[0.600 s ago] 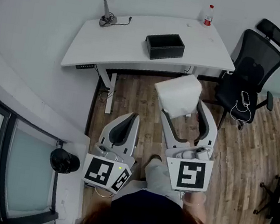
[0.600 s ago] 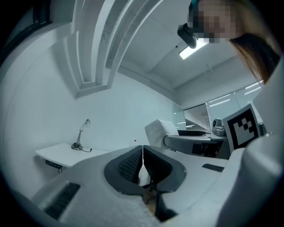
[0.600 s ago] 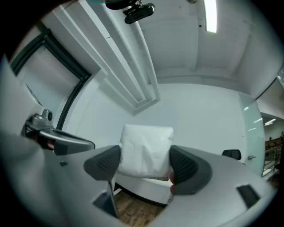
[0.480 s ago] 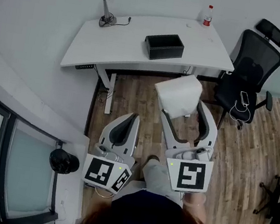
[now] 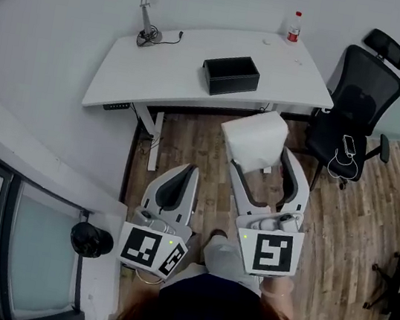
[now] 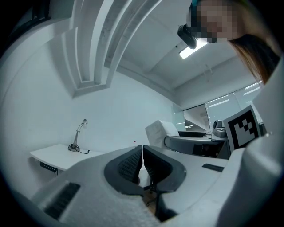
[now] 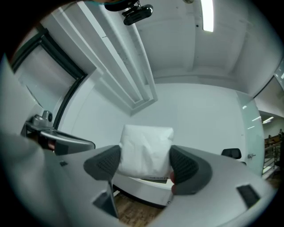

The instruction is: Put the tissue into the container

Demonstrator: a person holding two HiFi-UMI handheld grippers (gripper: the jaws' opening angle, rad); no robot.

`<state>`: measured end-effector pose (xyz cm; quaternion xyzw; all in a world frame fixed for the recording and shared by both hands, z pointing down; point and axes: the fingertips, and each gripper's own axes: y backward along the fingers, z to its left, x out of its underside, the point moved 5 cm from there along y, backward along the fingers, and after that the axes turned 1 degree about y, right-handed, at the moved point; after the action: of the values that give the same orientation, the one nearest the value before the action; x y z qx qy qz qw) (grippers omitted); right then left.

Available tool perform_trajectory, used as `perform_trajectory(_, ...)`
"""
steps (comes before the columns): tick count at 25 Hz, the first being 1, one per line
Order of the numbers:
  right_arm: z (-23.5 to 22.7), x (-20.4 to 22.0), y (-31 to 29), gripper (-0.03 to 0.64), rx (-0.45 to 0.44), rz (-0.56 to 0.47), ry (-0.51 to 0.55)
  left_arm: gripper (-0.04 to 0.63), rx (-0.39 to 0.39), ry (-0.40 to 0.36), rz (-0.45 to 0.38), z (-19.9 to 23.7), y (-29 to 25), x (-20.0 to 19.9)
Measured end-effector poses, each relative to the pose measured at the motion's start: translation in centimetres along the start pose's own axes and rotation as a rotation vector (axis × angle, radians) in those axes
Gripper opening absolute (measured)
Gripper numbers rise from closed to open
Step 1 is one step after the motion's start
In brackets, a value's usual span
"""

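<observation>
A white tissue pack [image 5: 254, 140] hangs in the air over the wooden floor, held between the fingers of my right gripper [image 5: 260, 157]. In the right gripper view both dark pads press the sides of the tissue pack [image 7: 146, 150], and my right gripper [image 7: 145, 163] is shut on it with the jaws wide. The black open container [image 5: 231, 74] stands on the white desk [image 5: 169, 68], beyond the pack. My left gripper [image 5: 182, 179] sits lower left, its jaws shut together with nothing between them; the left gripper view shows the left gripper [image 6: 143, 156] the same way.
A desk lamp [image 5: 147, 11] stands at the desk's far left and a bottle [image 5: 294, 26] at its far right. A black office chair [image 5: 359, 105] is right of the desk. A black round object [image 5: 92, 240] lies by the glass wall at the left.
The desk and container have shifted slightly up and left in the head view. Both grippers keep their places, and the tissue pack stays gripped.
</observation>
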<state>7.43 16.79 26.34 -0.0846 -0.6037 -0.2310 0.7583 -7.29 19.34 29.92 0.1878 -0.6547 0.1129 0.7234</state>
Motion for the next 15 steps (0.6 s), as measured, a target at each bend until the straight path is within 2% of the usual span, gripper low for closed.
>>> perform_trajectory(15,-2.6,2.2,-6.3,0.373,-0.030,0.019,0.006,0.025,0.003,-0.023,0.006,2.8,-6.7,0.4)
